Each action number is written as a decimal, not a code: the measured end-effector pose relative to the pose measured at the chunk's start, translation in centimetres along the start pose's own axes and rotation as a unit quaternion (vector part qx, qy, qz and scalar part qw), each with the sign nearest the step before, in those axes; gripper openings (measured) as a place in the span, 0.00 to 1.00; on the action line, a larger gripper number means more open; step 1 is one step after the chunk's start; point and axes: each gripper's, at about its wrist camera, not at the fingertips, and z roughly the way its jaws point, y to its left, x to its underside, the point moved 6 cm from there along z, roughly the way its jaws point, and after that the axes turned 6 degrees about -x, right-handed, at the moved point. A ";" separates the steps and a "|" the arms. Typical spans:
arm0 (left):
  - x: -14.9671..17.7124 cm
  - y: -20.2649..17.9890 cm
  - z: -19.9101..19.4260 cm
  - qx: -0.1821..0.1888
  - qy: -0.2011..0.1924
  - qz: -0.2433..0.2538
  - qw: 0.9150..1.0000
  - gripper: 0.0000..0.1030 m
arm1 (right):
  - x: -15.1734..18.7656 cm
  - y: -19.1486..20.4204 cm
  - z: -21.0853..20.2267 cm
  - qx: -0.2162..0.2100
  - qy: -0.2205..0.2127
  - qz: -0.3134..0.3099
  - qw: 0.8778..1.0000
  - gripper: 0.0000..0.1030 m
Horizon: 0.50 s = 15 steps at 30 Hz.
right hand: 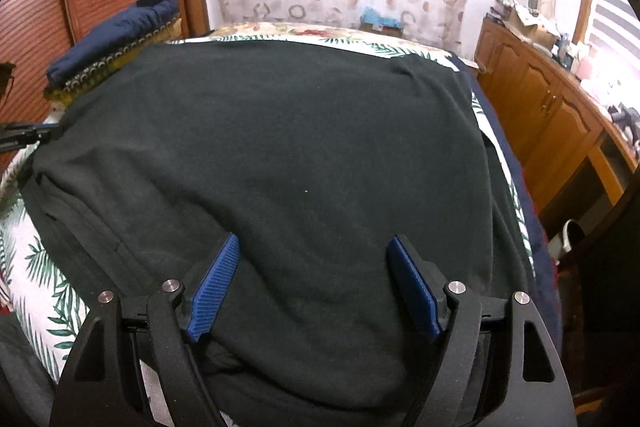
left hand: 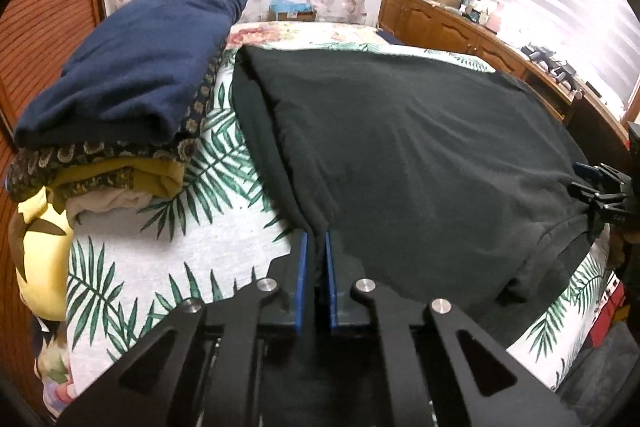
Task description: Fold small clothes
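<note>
A large black garment (left hand: 400, 147) lies spread flat over the leaf-print bed sheet (left hand: 180, 247). My left gripper (left hand: 316, 239) is at its near left edge, blue pads almost together with a fold of the black cloth pinched between them. In the right wrist view the same garment (right hand: 300, 147) fills the middle. My right gripper (right hand: 316, 251) stands open just above the garment's near part, the blue pads wide apart and nothing clamped between them. The right gripper (left hand: 592, 195) also shows at the garment's right edge in the left wrist view.
A stack of folded clothes (left hand: 132, 75) with a navy piece on top sits on the bed left of the garment, seen also as the stack (right hand: 116, 39). A wooden cabinet (right hand: 540, 99) with clutter runs along the right. A slatted wooden door (left hand: 52, 27) stands at the left.
</note>
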 end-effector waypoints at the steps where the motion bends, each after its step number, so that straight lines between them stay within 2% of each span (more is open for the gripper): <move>1: -0.3 -0.2 -0.4 0.006 -0.010 -0.003 1.000 0.05 | 0.0 0.1 0.0 0.001 0.000 -0.001 1.000 0.77; 7: -2.5 -2.1 -3.2 0.027 -0.060 -0.009 0.998 0.04 | -0.1 0.2 0.1 0.001 -0.001 -0.001 1.000 0.79; 15: -5.4 -5.4 -4.6 0.064 -0.092 0.015 0.994 0.04 | -0.1 0.1 0.1 0.000 -0.002 -0.001 1.000 0.79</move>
